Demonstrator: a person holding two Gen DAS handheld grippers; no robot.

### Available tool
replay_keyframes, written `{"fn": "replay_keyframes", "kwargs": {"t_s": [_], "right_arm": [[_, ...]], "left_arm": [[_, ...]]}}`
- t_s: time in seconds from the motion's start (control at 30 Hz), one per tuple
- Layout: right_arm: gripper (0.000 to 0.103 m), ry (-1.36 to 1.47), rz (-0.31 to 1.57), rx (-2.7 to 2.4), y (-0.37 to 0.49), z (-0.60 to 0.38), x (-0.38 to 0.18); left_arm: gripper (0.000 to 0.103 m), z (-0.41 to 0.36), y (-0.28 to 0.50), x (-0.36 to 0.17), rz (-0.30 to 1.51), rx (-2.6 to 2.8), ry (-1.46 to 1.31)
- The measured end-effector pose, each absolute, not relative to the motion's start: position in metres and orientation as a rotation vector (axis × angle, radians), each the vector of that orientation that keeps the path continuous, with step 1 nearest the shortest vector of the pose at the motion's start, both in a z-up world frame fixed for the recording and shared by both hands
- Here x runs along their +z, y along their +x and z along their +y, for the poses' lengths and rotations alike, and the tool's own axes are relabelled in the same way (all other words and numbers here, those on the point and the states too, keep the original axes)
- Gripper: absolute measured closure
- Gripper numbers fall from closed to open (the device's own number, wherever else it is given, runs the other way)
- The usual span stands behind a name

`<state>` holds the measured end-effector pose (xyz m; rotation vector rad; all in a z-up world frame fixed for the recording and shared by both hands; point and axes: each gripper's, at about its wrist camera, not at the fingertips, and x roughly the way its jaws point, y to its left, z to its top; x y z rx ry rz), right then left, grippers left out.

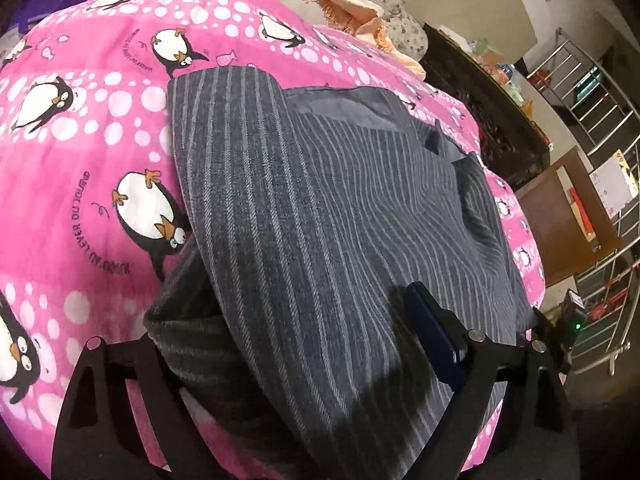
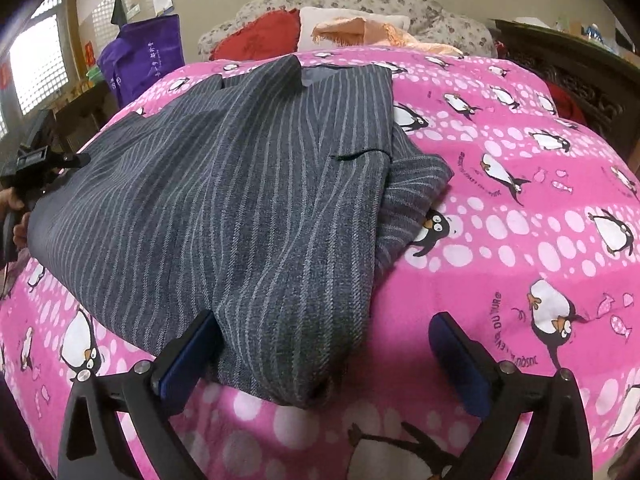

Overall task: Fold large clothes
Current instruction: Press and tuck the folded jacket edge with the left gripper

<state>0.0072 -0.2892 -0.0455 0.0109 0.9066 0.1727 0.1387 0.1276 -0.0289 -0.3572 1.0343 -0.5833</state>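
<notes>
Grey pinstriped jacket [image 2: 240,200] lies half-folded on the pink bed cover [image 2: 520,240]. Right gripper [image 2: 324,354] jaws open, straddling its hem; left gripper [image 1: 280,356] too (one pad hidden). Pinch both layers before lifting.

Pinstriped jacket [image 2: 240,184]: grey woven cloth, matt, visible twill. Bed cover [image 2: 520,184]: pink printed cotton-like cloth, soft, matt. Right tongs [image 2: 324,354]: matt black plastic arms, blue pads, shiny metal pins. Railing [image 1: 592,92]: polished metal.
</notes>
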Motion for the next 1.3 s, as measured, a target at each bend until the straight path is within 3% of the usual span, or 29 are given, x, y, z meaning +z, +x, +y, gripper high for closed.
{"fn": "replay_keyframes", "kwargs": {"t_s": [0.17,0.23,0.37,0.4,0.87,0.97,1.3], "right_arm": [[0.001,0.012,0.907,0.172,0.007,-0.289,-0.046],[0.001,0.013,0.907,0.173,0.007,-0.29,-0.046],[0.001,0.017,0.909,0.176,0.007,-0.289,-0.046],[0.001,0.02,0.909,0.176,0.007,-0.289,-0.046],[0.0,0.023,0.91,0.178,0.008,-0.29,-0.047],[0.0,0.024,0.911,0.178,0.007,-0.29,-0.046],[0.0,0.03,0.912,0.18,0.007,-0.29,-0.047]], "left_arm": [[0.014,0.122,0.145,-0.028,1.051,-0.565,-0.326],[0.021,0.119,0.145,-0.027,1.04,-0.54,-0.297],[0.049,0.122,0.14,-0.028,1.02,-0.501,-0.257],[0.05,0.125,0.139,-0.029,1.016,-0.497,-0.261],[0.05,0.115,0.145,-0.029,1.078,-0.415,-0.274],[0.062,0.117,0.139,-0.026,1.084,-0.47,-0.26],[0.063,0.111,0.139,-0.027,1.08,-0.42,-0.248]]}}
